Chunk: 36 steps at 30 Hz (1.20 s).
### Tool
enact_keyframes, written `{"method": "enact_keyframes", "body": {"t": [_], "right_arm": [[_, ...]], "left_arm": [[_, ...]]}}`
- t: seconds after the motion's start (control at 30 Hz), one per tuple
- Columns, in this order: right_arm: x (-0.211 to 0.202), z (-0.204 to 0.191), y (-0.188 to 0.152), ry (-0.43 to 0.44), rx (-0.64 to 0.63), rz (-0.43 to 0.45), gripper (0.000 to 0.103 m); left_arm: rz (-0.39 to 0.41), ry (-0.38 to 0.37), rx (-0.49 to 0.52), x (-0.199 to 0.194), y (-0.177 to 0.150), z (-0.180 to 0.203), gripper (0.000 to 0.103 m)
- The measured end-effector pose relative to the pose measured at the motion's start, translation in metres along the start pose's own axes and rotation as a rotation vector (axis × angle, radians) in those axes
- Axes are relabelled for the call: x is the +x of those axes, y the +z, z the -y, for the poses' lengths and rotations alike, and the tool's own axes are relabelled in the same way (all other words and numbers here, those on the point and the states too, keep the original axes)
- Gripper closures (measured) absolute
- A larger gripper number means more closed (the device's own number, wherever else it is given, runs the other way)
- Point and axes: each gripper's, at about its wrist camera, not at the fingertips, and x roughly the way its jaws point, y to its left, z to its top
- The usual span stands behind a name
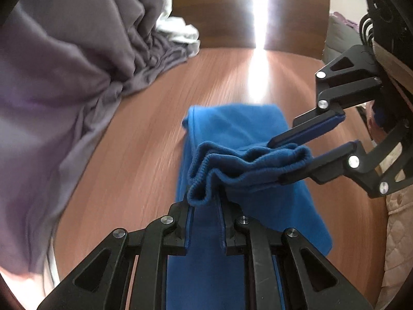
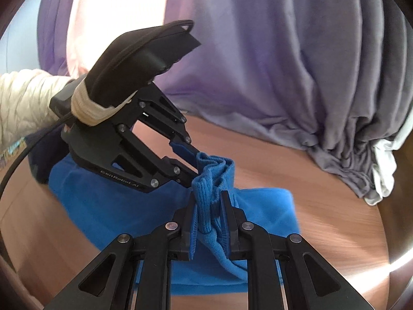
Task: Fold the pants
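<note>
The wooden table (image 1: 144, 134) fills the lower part of both views, its grain smeared by blur and a white glare streak washing out the strip at twelve o'clock in the left wrist view. A big grey cloth (image 1: 64, 82) is heaped from nine to eleven o'clock there, and from twelve to three o'clock in the right wrist view (image 2: 296, 64); its far end is cut off by the lens rim, and a pale garment (image 1: 180, 32) peeks from behind it, too bunched to identify. The blue pants (image 1: 232, 134) lie along the middle of the table, lower part hidden under the gripper frames. Their ribbed waistband (image 1: 247, 162) is lifted off the rest and stretched between the two tools. The left gripper (image 1: 205, 202), at six o'clock, is clamped on one end of the band. The right gripper (image 1: 291, 157), reaching in from three o'clock, is pinched on the other end (image 2: 209, 206). A quilted cream sleeve (image 2: 23, 103) shows at nine o'clock; the hand is hidden behind the handle.
</note>
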Motion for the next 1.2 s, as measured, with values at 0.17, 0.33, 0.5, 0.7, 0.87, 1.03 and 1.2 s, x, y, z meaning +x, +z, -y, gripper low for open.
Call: {"method": "enact_keyframes", "body": {"t": [0.17,0.33,0.5,0.7,0.87,1.03,1.2], "right_arm": [[0.012,-0.010,-0.003,0.034,-0.015,-0.025,0.086],[0.025,-0.019,-0.011,0.074,-0.022,-0.073,0.085],[0.028,-0.035,-0.021,0.156,-0.005,-0.144,0.066],[0.004,-0.032,-0.023,0.156,0.041,-0.091,0.066],[0.017,0.006,-0.029,0.021,0.166,-0.072,0.066],[0.038,0.024,-0.041,0.009,0.218,-0.132,0.066],[0.036,0.029,-0.050,0.030,0.255,-0.165,0.066]], "left_arm": [[-0.050,0.000,-0.052,0.000,-0.017,-0.007,0.087],[-0.132,0.046,-0.072,-0.008,-0.032,-0.014,0.086],[-0.105,0.099,-0.156,-0.028,-0.039,-0.011,0.080],[0.039,0.061,-0.260,-0.049,-0.022,0.008,0.074],[0.105,-0.036,-0.373,-0.029,-0.013,0.015,0.074],[0.022,-0.033,-0.515,0.008,-0.026,0.010,0.074],[0.030,-0.068,-0.693,0.014,-0.043,-0.003,0.075]]}}
